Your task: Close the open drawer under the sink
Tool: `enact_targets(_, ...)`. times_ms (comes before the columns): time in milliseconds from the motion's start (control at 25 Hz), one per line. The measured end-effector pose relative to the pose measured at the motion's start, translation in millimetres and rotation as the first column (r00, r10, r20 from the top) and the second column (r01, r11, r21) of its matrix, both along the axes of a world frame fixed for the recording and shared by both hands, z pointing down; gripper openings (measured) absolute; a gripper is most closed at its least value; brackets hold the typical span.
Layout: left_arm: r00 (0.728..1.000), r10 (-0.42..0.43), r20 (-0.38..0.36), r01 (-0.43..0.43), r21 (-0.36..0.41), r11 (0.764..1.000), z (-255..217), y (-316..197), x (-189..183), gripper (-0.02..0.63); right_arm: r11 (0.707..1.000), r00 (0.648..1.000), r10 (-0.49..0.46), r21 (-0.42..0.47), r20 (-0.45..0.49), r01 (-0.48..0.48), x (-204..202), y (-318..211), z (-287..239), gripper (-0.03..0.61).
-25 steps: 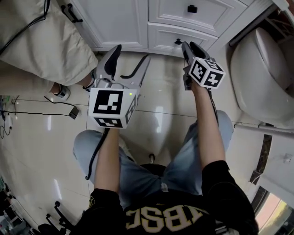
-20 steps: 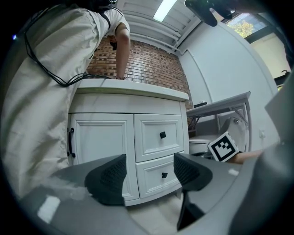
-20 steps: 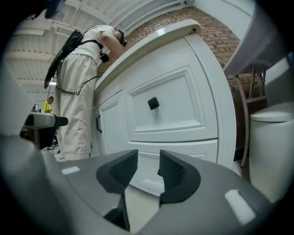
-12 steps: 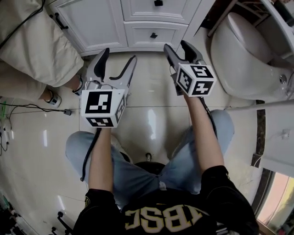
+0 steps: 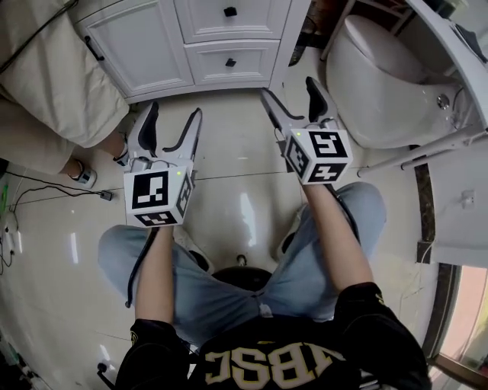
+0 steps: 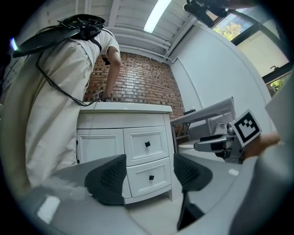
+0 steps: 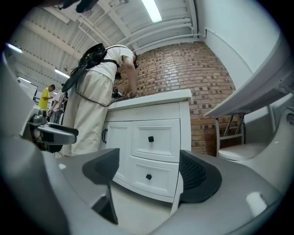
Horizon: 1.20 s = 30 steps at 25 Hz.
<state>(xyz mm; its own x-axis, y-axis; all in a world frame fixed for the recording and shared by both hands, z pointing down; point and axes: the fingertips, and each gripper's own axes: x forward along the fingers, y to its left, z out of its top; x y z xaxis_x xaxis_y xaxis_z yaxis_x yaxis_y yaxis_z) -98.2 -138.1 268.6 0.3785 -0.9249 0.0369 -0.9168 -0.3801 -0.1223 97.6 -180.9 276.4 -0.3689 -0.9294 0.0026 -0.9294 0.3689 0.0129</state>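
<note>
The white vanity under the sink has two drawers with black knobs. The lower drawer and the upper drawer sit flush with the cabinet front. My left gripper is open and holds nothing, a good way back from the cabinet. My right gripper is held level in front of the drawers. Its jaws are opening and nothing is between them. Neither gripper touches the vanity.
A person in beige clothes stands at the sink on the left, beside the cabinet door. A white toilet is close on the right. A black cable lies on the glossy floor tiles. My knees are below the grippers.
Both grippers have drawn back from the vanity. The right gripper was shut close to the lower drawer's knob and its jaws now stand wide apart.
</note>
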Motion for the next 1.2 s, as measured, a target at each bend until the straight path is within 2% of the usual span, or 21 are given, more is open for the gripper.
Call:
enact_targets(160, 0.999, -0.036, -0.012, 0.036, 0.019, 0.999, -6, 9, -1, 0.328, 0.997, 0.998, 0.060, 0.045, 0.007, -0.061, 17, 19, -16, 0.407)
enact_targets(280, 0.999, -0.049, -0.019, 0.050, 0.038, 0.998, -12, 11, 0, 0.328, 0.995, 0.996, 0.084, 0.043, 0.010, -0.085, 25, 25, -17, 0.408)
enact_targets(800, 0.996, -0.087, -0.036, 0.089, 0.028, 0.996, -3, 0, 3, 0.328, 0.997, 0.997, 0.070, 0.034, -0.025, -0.069, 18, 33, -2, 0.407)
enact_targets(960, 0.996, -0.082, -0.040, 0.083, 0.028, 0.996, -2, -6, 9, 0.328, 0.995, 0.995, 0.089, 0.048, -0.048, -0.087, 19, 29, -5, 0.393)
enact_targets(1200, 0.997, -0.062, -0.051, 0.064, 0.033, 0.997, -3, -11, 19, 0.328, 0.995, 0.995, 0.096, 0.035, -0.031, -0.095, 21, 25, -3, 0.391)
